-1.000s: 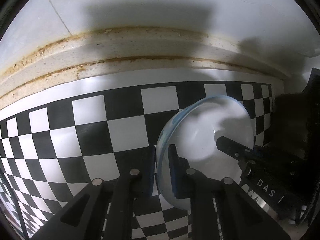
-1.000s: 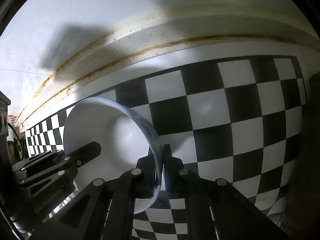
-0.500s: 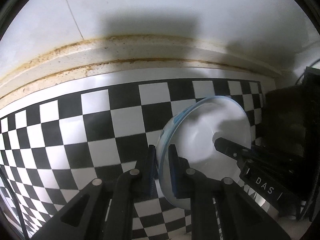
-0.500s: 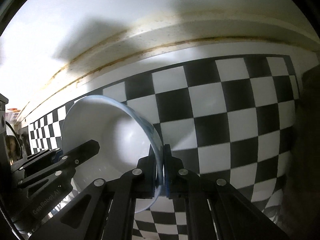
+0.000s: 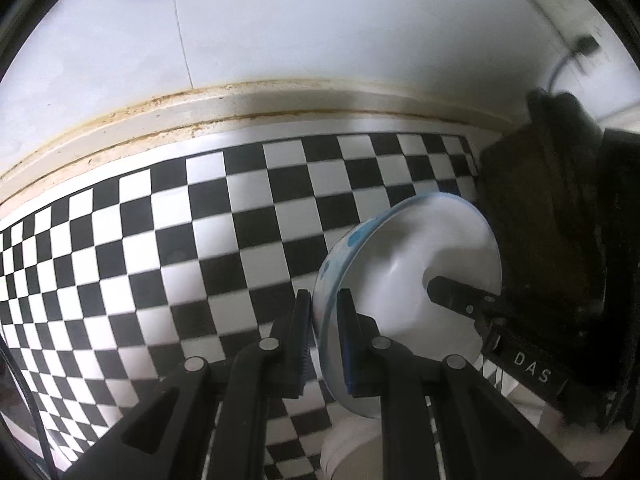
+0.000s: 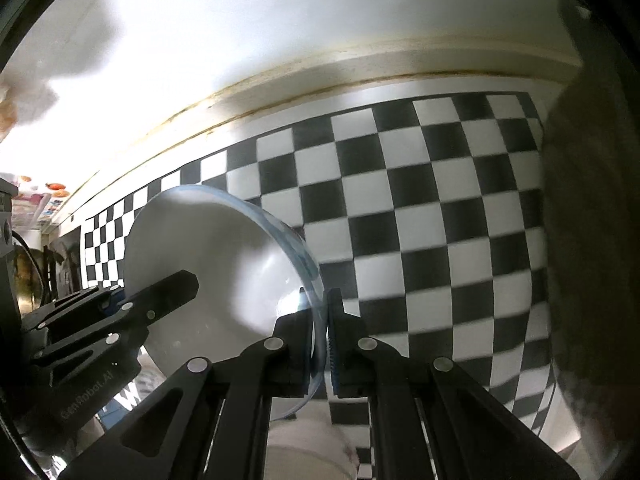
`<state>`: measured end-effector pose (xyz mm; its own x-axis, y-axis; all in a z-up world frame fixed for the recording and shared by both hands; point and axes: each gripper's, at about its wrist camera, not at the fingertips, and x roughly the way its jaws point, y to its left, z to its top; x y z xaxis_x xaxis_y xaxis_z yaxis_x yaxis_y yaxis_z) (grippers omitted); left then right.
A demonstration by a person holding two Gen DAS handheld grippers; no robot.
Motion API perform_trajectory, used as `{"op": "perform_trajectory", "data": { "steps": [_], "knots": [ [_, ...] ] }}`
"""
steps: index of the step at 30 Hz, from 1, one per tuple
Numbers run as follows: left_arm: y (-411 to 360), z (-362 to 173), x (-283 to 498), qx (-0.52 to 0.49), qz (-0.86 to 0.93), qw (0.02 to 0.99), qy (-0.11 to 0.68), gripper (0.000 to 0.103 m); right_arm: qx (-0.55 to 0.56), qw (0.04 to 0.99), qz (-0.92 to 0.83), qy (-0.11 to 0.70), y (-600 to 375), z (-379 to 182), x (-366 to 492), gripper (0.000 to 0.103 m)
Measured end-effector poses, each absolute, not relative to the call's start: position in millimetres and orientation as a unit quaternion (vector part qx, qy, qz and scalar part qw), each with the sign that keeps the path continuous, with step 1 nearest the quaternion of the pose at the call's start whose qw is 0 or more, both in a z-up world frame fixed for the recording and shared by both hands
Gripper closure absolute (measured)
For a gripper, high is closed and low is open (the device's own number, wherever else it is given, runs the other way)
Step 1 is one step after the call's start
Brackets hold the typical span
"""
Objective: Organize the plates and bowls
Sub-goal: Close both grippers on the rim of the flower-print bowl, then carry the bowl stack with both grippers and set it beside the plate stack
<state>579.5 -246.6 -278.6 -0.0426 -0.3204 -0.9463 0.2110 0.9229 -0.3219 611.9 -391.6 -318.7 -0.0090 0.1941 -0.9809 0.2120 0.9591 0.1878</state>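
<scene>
A white bowl with a blue rim (image 5: pixel 404 272) is held in the air between both grippers, tilted on its side. My left gripper (image 5: pixel 323 308) is shut on the bowl's left rim. My right gripper (image 6: pixel 319 308) is shut on the opposite rim of the same bowl (image 6: pixel 208 256). Each view shows the other gripper's finger reaching into the bowl: the right one (image 5: pixel 464 300) and the left one (image 6: pixel 160 296). The bowl hangs above the black-and-white checkered counter (image 5: pixel 200 248).
A stained cream ledge (image 5: pixel 240 100) and a white tiled wall run behind the counter. A dark bulky object (image 5: pixel 560 220) stands at the right, also in the right wrist view (image 6: pixel 588 240). A white rounded item (image 6: pixel 304 448) lies below the bowl. Colourful clutter (image 6: pixel 36 200) sits far left.
Both grippers have drawn back and up with the bowl, so more of the counter and wall shows. The grip on the bowl is unchanged.
</scene>
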Motion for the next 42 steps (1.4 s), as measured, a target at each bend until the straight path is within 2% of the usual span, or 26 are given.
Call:
{"op": "perform_trajectory", "data": {
  "steps": [12,20,42],
  "knots": [
    [-229.2,-229.1,500.8,-0.026,-0.215,0.701,0.680,0.092,0.159,0.707,0.001,0.689,-362.1,-271.8,521.5,0.095],
    [-232.2,-222.9,456.0,-0.021,-0.232,0.692,0.684,0.092,0.165,0.708,0.002,0.686,-370.2,-249.0,461.0,0.095],
    [-255.8,-291.5,407.7,0.025,-0.232,0.627,0.743,0.092,0.182,0.657,-0.016,0.731,-387.6,-323.7,400.0,0.094]
  ]
}}
